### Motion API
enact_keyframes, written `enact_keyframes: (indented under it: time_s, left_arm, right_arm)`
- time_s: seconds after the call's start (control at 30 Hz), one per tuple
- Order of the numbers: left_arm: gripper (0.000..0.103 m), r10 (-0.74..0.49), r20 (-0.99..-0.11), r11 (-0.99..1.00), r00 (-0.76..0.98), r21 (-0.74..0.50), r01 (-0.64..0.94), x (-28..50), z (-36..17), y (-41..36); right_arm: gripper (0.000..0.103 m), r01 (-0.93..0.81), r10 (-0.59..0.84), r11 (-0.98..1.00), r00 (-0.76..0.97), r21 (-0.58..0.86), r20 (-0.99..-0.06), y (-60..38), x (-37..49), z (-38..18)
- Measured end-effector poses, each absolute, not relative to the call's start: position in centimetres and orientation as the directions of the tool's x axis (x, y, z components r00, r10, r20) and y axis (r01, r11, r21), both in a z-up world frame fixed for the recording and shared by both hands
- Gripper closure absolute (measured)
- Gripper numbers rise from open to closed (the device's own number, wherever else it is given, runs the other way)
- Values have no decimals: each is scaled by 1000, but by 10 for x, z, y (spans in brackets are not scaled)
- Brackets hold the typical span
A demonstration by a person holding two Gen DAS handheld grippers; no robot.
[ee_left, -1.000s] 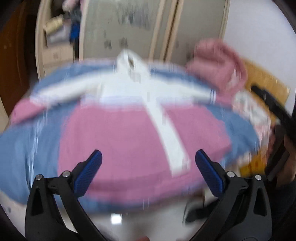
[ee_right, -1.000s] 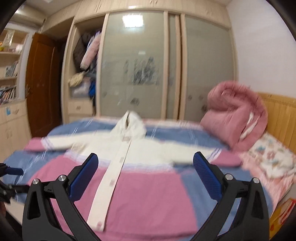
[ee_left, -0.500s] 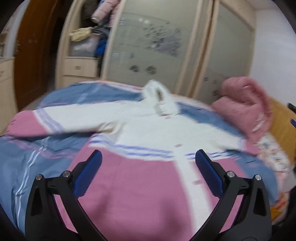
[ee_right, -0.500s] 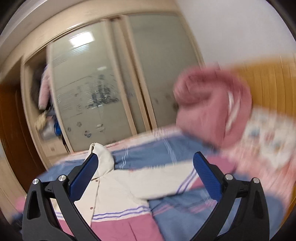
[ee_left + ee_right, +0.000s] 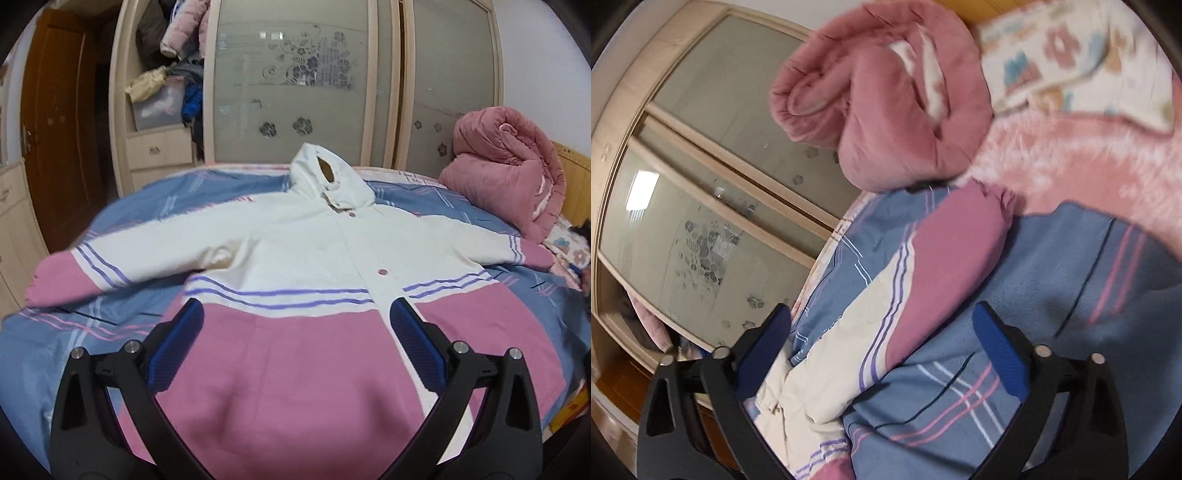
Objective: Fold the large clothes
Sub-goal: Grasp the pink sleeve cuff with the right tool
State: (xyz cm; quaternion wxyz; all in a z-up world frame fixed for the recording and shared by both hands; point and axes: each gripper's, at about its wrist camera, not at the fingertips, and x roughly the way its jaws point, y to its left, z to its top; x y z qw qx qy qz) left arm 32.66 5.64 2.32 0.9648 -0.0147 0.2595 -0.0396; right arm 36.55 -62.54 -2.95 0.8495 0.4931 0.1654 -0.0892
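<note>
A large hooded coat [image 5: 295, 258], white on top and pink below with purple stripes, lies spread flat and face up on the bed, sleeves out to both sides. My left gripper [image 5: 295, 332] is open and empty above the coat's pink lower part. My right gripper [image 5: 882, 328] is open and empty, tilted, just above the coat's right sleeve [image 5: 923, 266], whose pink cuff [image 5: 990, 199] points toward the pillows.
The bed carries a blue striped blanket [image 5: 74, 350]. A rolled pink quilt [image 5: 509, 166] sits at the head end, also in the right wrist view [image 5: 886, 103], beside a floral pillow [image 5: 1071, 55]. A wardrobe with frosted sliding doors [image 5: 295, 81] stands behind the bed.
My left gripper has steadied over the coat's lower part. My right gripper has swung right and down, tilting, from a view of the whole coat to close over the right sleeve.
</note>
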Motion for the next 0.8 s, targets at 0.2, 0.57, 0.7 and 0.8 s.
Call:
enact_keyframes:
  time_s: [0.2,0.57,0.7,0.8]
  left_arm:
    - [2,-104,-533,995,840,-51,92,341,10,46]
    - [2,-121,-583,993,803,-71,99,367,-8,36]
    - [2,-116,-586,993,802,-74,89,368,-9,39]
    - [2,-107,-580,994,808,-73,79,365,-7,43]
  right_arm:
    - [18,403,17,509,879,761,-477,-632,409,-57]
    - [40,528,20,397,813,751,-582,-648,454,-102]
    - [87,513,-2,368,834,775,-551,-648,467,-93]
    - [93,471,-91,468,867,747,-490,-627,481,-47]
